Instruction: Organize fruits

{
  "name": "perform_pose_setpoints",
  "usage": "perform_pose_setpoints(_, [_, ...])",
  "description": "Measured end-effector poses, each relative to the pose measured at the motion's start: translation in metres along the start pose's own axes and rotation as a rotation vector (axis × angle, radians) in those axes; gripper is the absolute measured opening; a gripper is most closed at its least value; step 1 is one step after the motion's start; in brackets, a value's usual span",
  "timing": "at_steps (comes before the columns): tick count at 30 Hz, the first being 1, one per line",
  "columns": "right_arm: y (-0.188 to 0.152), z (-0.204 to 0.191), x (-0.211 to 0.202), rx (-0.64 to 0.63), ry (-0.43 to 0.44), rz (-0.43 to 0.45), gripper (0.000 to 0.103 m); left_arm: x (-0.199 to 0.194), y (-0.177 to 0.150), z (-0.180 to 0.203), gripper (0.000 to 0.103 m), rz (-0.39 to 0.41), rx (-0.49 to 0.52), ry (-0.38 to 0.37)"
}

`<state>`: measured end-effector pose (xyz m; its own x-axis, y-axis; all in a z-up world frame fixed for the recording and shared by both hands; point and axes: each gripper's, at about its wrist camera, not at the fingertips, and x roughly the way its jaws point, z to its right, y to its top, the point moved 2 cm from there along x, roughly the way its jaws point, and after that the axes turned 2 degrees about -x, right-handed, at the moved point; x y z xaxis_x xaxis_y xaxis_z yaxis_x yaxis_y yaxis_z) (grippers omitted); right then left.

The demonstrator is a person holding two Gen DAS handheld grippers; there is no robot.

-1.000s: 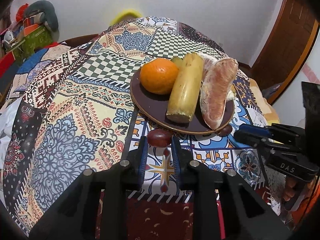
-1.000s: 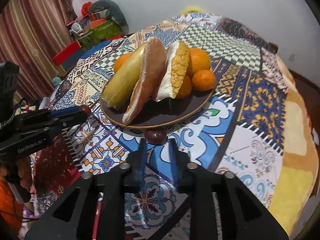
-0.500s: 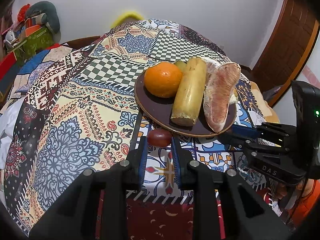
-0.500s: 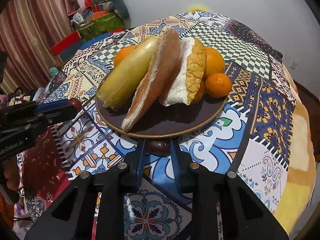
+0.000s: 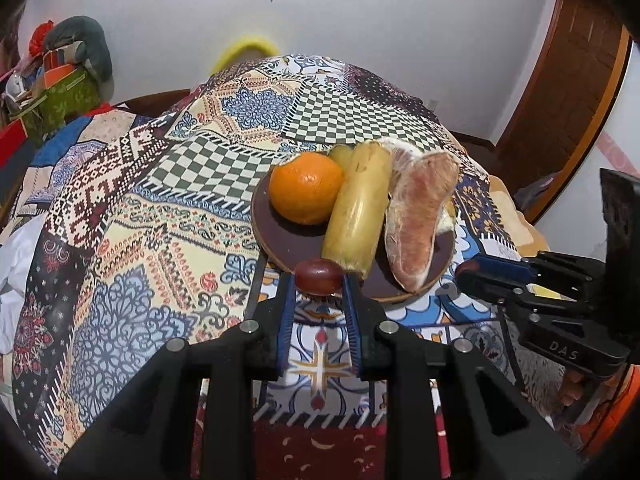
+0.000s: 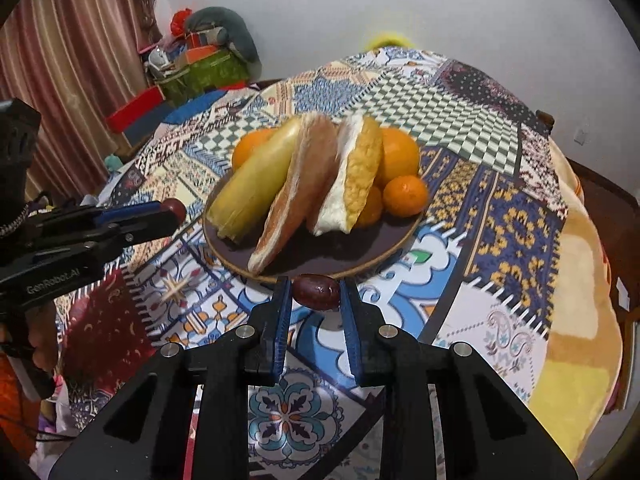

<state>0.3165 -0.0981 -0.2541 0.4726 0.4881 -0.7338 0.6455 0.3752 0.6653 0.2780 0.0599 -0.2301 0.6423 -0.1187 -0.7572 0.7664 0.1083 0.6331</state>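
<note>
Pinching a small dark-red oval fruit [image 5: 319, 276] each, L gripper [image 5: 319, 280] & R gripper [image 6: 316, 292] hover at 6 o'clock of round brown plate [image 6: 320, 254] w/ fruit.

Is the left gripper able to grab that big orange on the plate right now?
Probably not yet. The left gripper is shut on a small dark red fruit, so it has no free grip. Otherwise the orange sits exposed at the plate's near-left side.
</note>
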Motion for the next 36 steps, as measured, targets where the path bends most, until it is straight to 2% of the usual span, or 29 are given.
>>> perform_pose_setpoints(6, [0.010, 0.001, 0.005, 0.003, 0.001, 0.017, 0.022, 0.011, 0.013, -0.008, 0.023, 0.004, -0.023, 0.019])
perform_pose_setpoints(17, [0.011, 0.004, 0.022, -0.009, 0.013, -0.008, 0.023, 0.033, 0.019, -0.014, 0.024, -0.028, -0.045, 0.015])
perform_pose_setpoints(21, [0.012, 0.005, 0.022, -0.006, 0.013, -0.007, 0.028, 0.033, 0.020, -0.015, 0.025, -0.031, -0.050, 0.013])
perform_pose_setpoints(26, [0.013, 0.007, 0.009, 0.013, 0.015, 0.017, 0.029, 0.017, 0.020, -0.011, 0.025, -0.004, -0.049, 0.013])
perform_pose_setpoints(30, [0.014, 0.006, -0.014, 0.023, 0.008, 0.060, 0.029, -0.011, 0.023, -0.003, 0.025, 0.050, -0.043, 0.009])
perform_pose_setpoints(36, [0.026, 0.001, -0.078, 0.029, -0.029, 0.203, 0.029, -0.067, 0.029, 0.017, 0.025, 0.161, -0.008, 0.005])
